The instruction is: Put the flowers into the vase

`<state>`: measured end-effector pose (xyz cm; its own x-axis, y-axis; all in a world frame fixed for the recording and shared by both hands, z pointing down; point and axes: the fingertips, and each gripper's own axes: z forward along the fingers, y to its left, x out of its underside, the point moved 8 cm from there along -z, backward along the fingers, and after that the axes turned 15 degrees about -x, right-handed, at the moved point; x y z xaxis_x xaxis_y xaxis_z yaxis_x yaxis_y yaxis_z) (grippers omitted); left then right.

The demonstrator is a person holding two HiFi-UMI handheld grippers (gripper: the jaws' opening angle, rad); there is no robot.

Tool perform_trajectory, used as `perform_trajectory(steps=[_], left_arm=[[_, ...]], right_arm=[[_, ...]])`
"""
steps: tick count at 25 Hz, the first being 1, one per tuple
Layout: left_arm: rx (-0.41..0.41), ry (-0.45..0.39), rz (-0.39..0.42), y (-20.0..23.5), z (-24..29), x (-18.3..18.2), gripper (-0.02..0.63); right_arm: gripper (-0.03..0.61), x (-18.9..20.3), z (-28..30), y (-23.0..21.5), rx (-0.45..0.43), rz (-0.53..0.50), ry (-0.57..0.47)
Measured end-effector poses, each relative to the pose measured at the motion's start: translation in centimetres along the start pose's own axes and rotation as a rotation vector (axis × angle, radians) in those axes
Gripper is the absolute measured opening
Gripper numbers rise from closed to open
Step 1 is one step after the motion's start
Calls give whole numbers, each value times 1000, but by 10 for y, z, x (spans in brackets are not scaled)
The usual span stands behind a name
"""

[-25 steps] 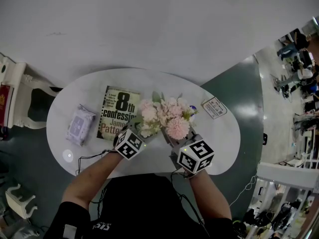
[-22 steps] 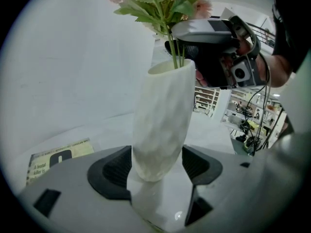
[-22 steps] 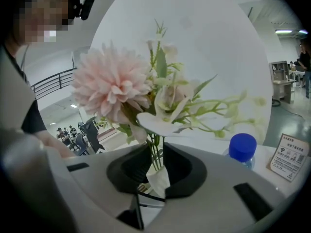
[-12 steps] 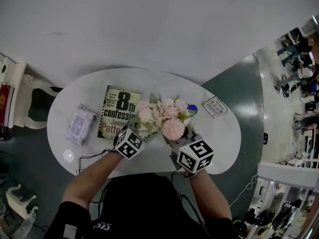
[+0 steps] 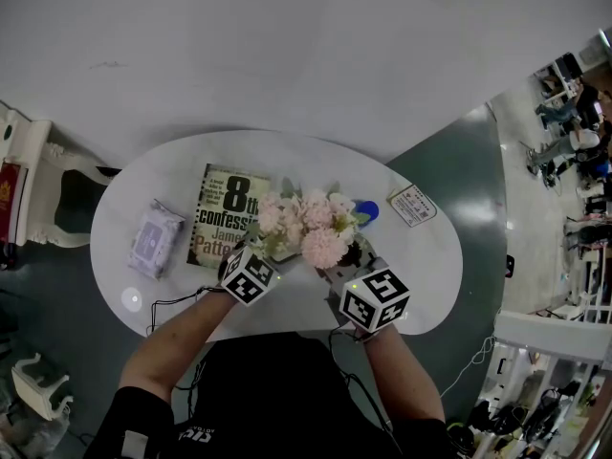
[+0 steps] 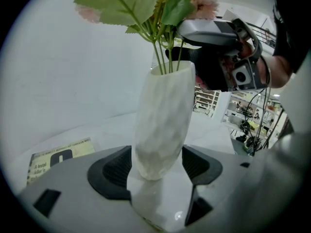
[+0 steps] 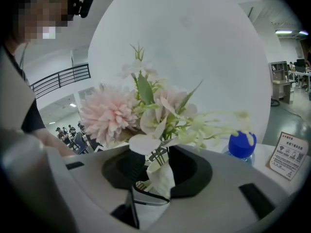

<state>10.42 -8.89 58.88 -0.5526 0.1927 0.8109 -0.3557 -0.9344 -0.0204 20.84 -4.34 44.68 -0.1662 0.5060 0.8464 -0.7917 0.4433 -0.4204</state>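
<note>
Flowers (image 5: 306,226) bunch pink and cream at the near middle of the white oval table (image 5: 430,266) in the head view, with the left tongs (image 5: 260,256) and right tongs (image 5: 346,256) closing in from either side. A book (image 5: 222,213) and a pack of wipes (image 5: 153,239) lie to the left, and a blue-capped bottle (image 5: 367,209) and a small card (image 5: 412,206) to the right. In the left gripper view, the white faceted vase (image 6: 163,125) stands nearly upright between the pads, which clamp its lower body. The green stems (image 6: 163,57) already run down into its mouth. Whether its foot rests on the table cannot be told. In the right gripper view, the jaws have just been opening. They stand parted around the stems and the vase's rim, and nothing presses on them. The flowers appear seated, so the step in hand is likely the release. It would go best with the left tongs holding firm and the vase level while the right tongs spread wider. The right tongs should then back straight out along their own line, so that no pad catches a leaf or petal and drags the bunch up.
</note>
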Motion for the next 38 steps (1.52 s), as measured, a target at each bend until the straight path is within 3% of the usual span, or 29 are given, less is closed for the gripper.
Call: perform_trajectory(steps=[38], left_arm=[[-15,-5,-2,-5,-4,-3,319]], right_arm=[[252,5,-18,9,10,-32,-12]])
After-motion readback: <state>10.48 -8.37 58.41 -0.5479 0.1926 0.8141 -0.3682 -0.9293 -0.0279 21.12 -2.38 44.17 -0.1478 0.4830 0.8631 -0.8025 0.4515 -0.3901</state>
